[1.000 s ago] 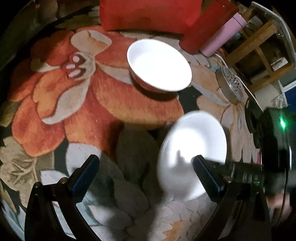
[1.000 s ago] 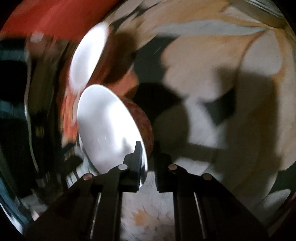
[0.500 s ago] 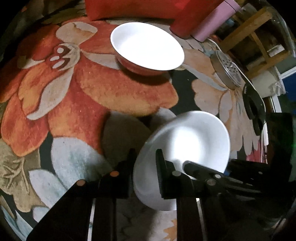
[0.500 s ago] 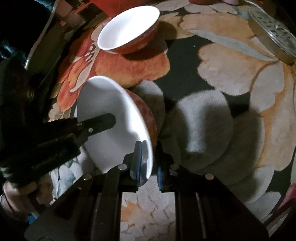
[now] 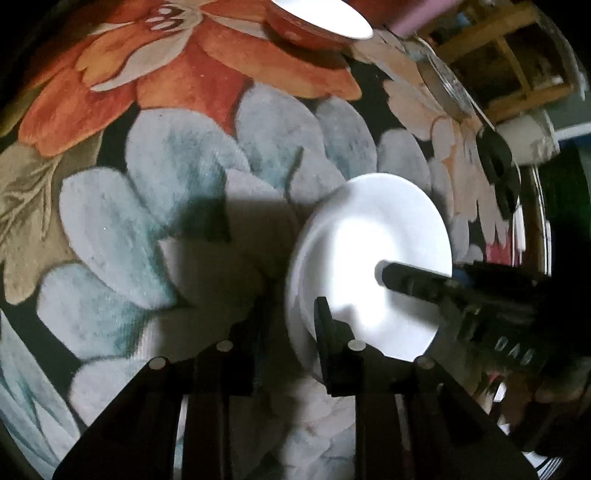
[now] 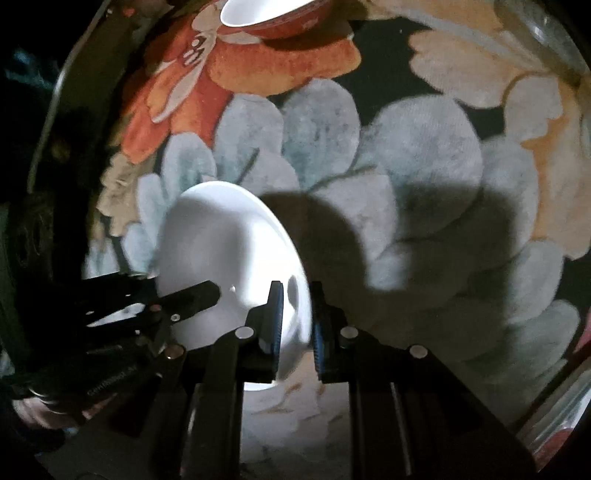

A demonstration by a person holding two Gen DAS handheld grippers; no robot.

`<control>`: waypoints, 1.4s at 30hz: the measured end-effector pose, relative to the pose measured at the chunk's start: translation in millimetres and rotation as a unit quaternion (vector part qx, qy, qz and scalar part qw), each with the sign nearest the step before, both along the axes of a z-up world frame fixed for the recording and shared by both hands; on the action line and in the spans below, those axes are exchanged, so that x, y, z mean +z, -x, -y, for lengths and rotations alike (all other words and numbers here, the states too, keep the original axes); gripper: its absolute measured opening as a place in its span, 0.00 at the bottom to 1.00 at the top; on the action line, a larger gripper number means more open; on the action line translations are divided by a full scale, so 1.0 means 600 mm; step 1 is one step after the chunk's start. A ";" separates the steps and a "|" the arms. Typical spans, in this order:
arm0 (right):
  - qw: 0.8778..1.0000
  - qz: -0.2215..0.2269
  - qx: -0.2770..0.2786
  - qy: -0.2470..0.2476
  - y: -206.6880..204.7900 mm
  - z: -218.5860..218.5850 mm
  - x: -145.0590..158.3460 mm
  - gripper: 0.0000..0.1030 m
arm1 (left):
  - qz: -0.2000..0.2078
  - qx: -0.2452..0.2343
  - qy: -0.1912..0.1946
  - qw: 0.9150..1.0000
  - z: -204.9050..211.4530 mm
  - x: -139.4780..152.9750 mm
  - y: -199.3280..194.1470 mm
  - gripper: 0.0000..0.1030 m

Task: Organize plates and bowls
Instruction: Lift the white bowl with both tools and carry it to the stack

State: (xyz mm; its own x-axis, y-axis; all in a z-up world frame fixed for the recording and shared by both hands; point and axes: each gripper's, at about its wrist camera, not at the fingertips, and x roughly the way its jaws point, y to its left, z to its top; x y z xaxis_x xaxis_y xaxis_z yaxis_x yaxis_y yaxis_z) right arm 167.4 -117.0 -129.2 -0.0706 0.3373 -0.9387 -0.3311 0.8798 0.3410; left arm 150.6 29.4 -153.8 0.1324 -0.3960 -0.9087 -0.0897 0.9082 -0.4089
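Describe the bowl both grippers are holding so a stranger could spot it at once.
Start at the floral rug, with its big orange flower at the far end. Over the pale blue petals nearer the cameras, a bowl with a white inside is tipped on edge. Unlike the second bowl resting flat by the orange flower, the left gripper and right gripper pinch its rim.

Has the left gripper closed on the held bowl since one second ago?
Yes. The left gripper stood wide open beside the held bowl one second ago; its fingers now clamp the bowl's rim, above the floral rug. The right gripper grips the opposite rim.
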 end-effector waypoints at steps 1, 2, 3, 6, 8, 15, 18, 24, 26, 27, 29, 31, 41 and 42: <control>1.000 0.009 0.004 0.006 0.005 0.000 0.000 0.16 | 0.009 0.002 -0.004 1.000 -0.001 0.002 -0.003 0.24; 1.000 0.019 0.006 0.012 0.009 -0.002 0.001 0.17 | 0.015 0.003 -0.011 1.000 -0.001 0.003 -0.004 0.24; 1.000 0.021 0.005 0.019 0.011 -0.004 -0.002 0.18 | 0.019 0.006 -0.013 1.000 0.000 0.003 -0.006 0.24; 1.000 0.011 -0.004 0.020 0.018 -0.001 -0.013 0.19 | 0.021 0.021 -0.009 1.000 -0.004 -0.001 -0.008 0.24; 1.000 0.002 -0.011 0.015 0.023 0.009 -0.017 0.19 | 0.025 0.015 -0.013 0.999 -0.003 -0.001 -0.009 0.24; 0.998 -0.001 -0.062 -0.012 0.025 0.029 -0.018 0.16 | 0.048 -0.020 -0.034 0.998 0.024 0.015 -0.012 0.06; 0.998 -0.002 -0.062 -0.017 0.027 0.035 -0.007 0.15 | 0.050 -0.020 -0.026 0.998 0.024 0.026 -0.005 0.06; 0.999 0.005 -0.051 -0.011 0.051 0.059 0.037 0.15 | 0.071 -0.035 -0.009 0.997 0.051 0.075 0.009 0.06; 0.998 0.008 -0.056 -0.009 0.061 0.072 0.053 0.15 | 0.082 -0.046 -0.007 0.996 0.066 0.095 0.016 0.06; 0.998 0.009 -0.062 -0.009 0.066 0.082 0.063 0.15 | 0.087 -0.051 -0.006 0.995 0.074 0.104 0.019 0.06; 0.997 0.013 -0.079 -0.008 0.074 0.100 0.080 0.15 | 0.097 -0.061 -0.004 0.993 0.092 0.124 0.027 0.06; 0.995 0.022 -0.096 -0.004 0.083 0.118 0.100 0.15 | 0.109 -0.069 -0.007 0.992 0.109 0.143 0.034 0.06; 0.989 0.070 -0.132 0.017 0.116 0.193 0.181 0.16 | 0.136 -0.110 0.017 0.984 0.181 0.202 0.052 0.06; 0.988 0.068 -0.137 0.015 0.118 0.198 0.182 0.16 | 0.139 -0.114 0.016 0.983 0.187 0.207 0.055 0.06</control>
State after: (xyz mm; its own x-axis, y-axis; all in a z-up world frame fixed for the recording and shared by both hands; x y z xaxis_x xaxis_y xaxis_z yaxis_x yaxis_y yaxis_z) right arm 96.6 -235.6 -20.2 0.1475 0.2981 -0.9430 -0.1197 0.9519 0.2822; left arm 117.8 -82.7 -29.4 0.2790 -0.4716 -0.8365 0.2352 0.8781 -0.4167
